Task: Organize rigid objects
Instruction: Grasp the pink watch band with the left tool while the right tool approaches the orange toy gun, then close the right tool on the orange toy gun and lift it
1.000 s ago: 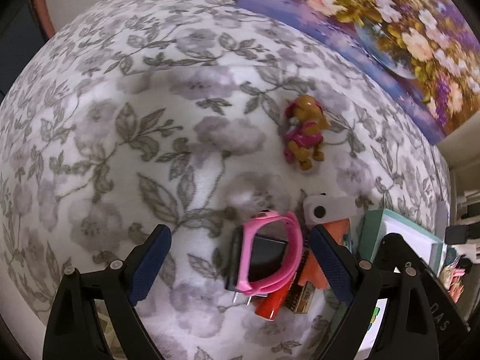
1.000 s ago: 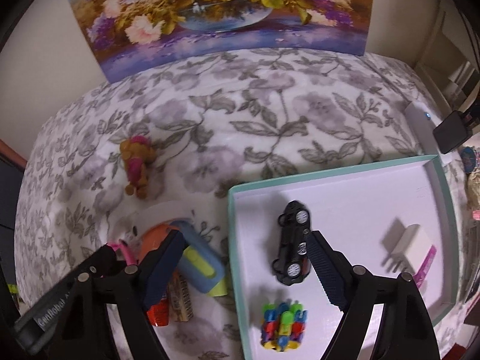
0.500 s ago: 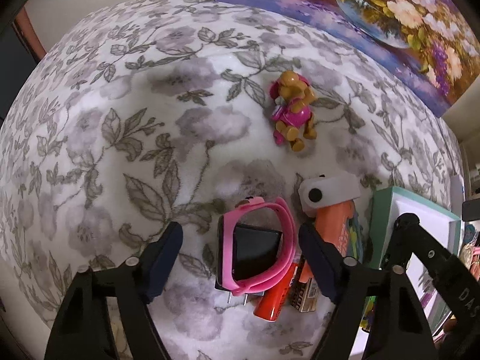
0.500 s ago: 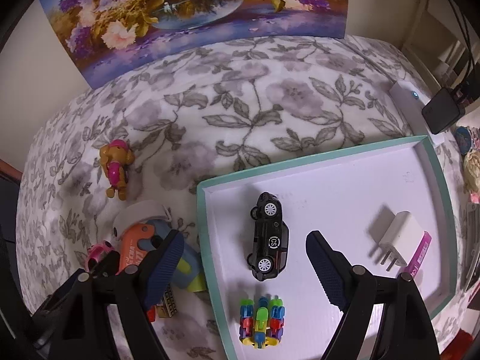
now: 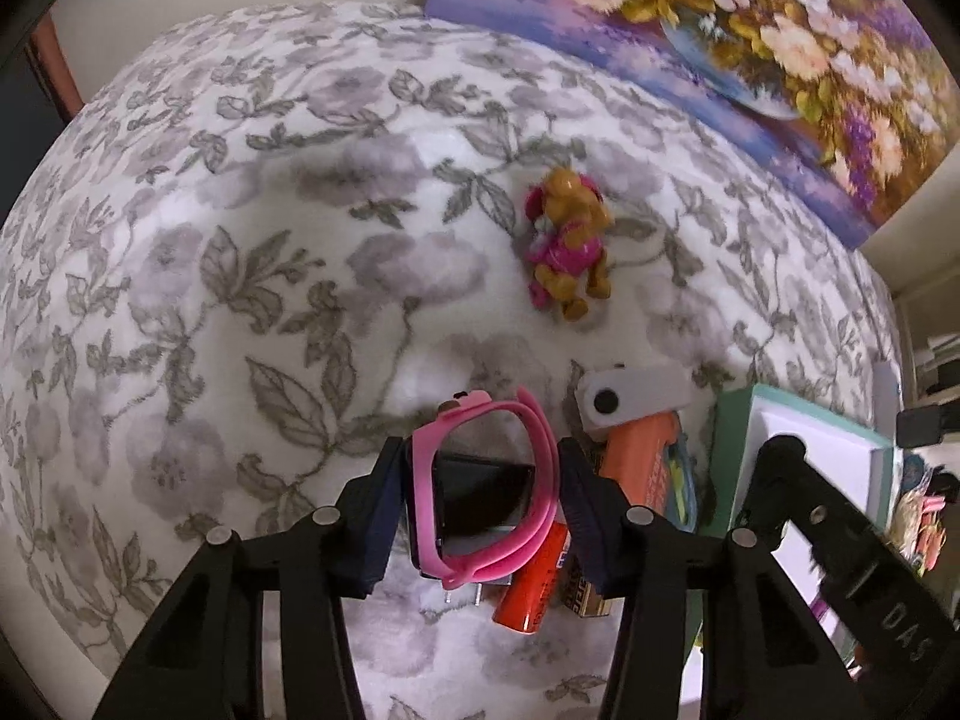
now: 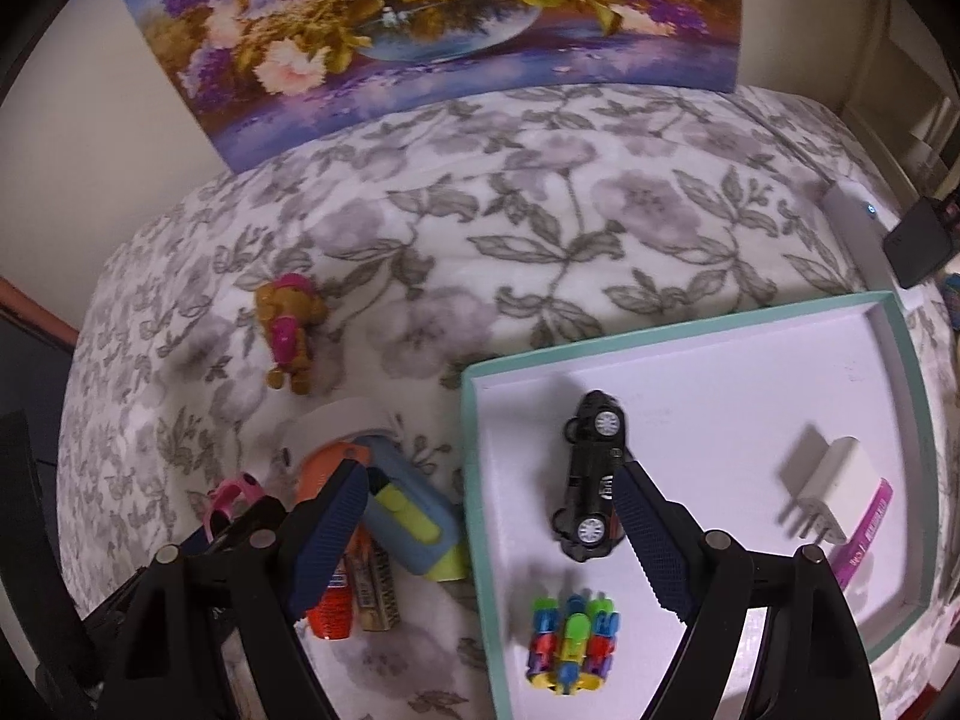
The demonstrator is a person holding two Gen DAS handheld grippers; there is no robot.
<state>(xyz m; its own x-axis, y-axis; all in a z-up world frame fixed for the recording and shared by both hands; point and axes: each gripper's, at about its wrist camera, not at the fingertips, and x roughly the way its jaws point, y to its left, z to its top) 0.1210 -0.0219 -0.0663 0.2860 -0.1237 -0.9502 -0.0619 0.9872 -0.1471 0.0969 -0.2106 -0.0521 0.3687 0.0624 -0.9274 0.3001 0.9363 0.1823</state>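
Left wrist: left gripper (image 5: 477, 495) clamped on pink watch (image 5: 480, 480) | batteries (image 5: 549, 570) beneath | right gripper (image 6: 489, 531) wide over tray (image 6: 900, 348) edge.

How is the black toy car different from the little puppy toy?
The black toy car sits inside the white tray; the puppy toy lies on the flowery blanket. The car is black with white wheels and tipped on its side; the puppy is brown and pink, lying flat. Neither is held by a tool.
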